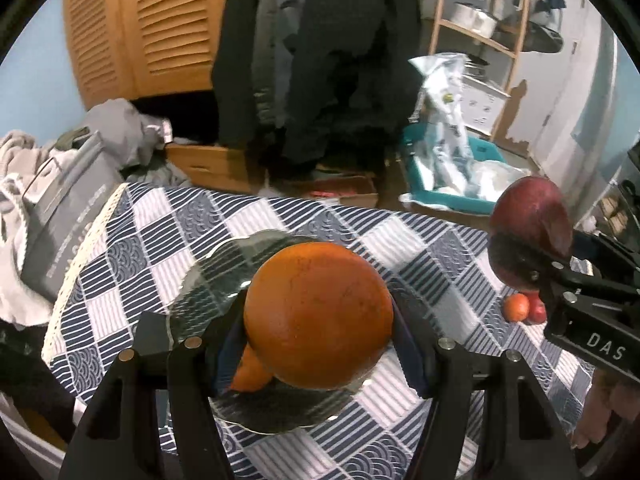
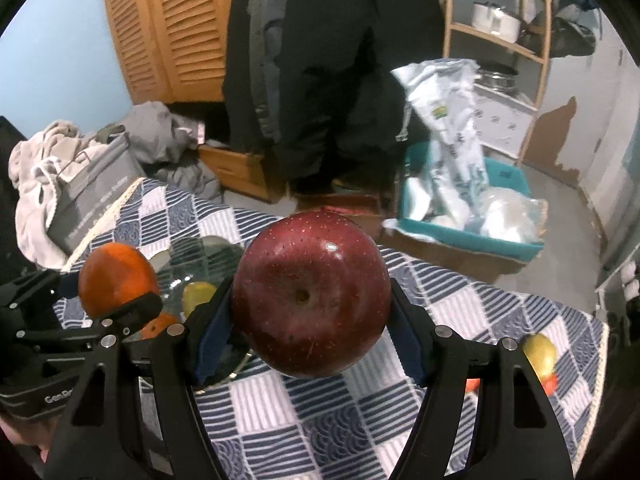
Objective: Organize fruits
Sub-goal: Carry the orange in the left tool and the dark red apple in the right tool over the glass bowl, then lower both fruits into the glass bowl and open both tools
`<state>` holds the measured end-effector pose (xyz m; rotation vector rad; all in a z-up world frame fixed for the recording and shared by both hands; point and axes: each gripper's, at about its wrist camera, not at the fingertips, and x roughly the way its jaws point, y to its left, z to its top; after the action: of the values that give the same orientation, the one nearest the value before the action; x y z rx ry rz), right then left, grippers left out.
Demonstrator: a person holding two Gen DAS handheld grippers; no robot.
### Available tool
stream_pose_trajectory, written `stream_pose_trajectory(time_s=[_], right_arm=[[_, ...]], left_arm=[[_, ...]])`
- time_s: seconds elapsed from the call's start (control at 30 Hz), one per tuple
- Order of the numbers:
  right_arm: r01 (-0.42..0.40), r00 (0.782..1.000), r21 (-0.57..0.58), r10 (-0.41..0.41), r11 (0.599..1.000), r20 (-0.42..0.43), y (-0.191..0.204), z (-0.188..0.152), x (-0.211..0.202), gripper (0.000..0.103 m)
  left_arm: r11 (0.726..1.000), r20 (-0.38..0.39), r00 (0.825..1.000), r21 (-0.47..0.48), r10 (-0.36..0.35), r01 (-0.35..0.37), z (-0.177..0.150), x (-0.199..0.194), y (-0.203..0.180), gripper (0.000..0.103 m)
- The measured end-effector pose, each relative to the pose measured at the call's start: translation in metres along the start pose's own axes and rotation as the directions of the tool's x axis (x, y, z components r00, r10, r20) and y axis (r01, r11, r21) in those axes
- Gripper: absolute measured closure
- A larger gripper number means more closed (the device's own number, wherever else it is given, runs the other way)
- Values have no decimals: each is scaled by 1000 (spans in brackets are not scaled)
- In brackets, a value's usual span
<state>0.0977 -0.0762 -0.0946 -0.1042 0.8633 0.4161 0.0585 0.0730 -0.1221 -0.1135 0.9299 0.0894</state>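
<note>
- Orange (image 1: 318, 314) clamped in left hand-held gripper (image 1: 320, 344), held above glass plate (image 1: 208, 280).
- Apple (image 2: 310, 294) clamped in right hand-held gripper (image 2: 308, 336), just right of the plate.
- Plate sits on table with blue-white check cloth (image 2: 320, 420); loose fruit (image 2: 540, 354) near its right edge.
- Behind: louvred wood doors (image 1: 160, 24), hanging dark coats (image 1: 320, 60), teal bin (image 2: 472, 220), wood shelf (image 2: 500, 40).

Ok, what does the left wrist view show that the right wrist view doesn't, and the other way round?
Only the left wrist view: the orange held over the glass plate seen close up, with two small fruits beyond the right gripper. Only the right wrist view: a yellow fruit on the plate and a yellow-green fruit at right. Both: each gripper's fruit, including the apple, and the checked tablecloth.
</note>
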Motion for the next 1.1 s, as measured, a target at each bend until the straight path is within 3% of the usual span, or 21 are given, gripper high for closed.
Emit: stream_pose_trajectory(time_s=[0.37, 0.87, 1.1], right_arm=[[-85, 992, -22, 83, 996, -91, 34, 0, 58, 32], [-144, 956, -16, 135, 989, -261, 58, -30, 128, 32], [-165, 944, -1, 158, 986, -290, 59, -38, 139, 32]], left_arm=[[994, -77, 995, -75, 68, -74, -11, 42, 51, 35], [986, -178, 982, -141, 66, -92, -32, 86, 86, 35], [984, -214, 974, -146, 70, -103, -41, 98, 91, 35]])
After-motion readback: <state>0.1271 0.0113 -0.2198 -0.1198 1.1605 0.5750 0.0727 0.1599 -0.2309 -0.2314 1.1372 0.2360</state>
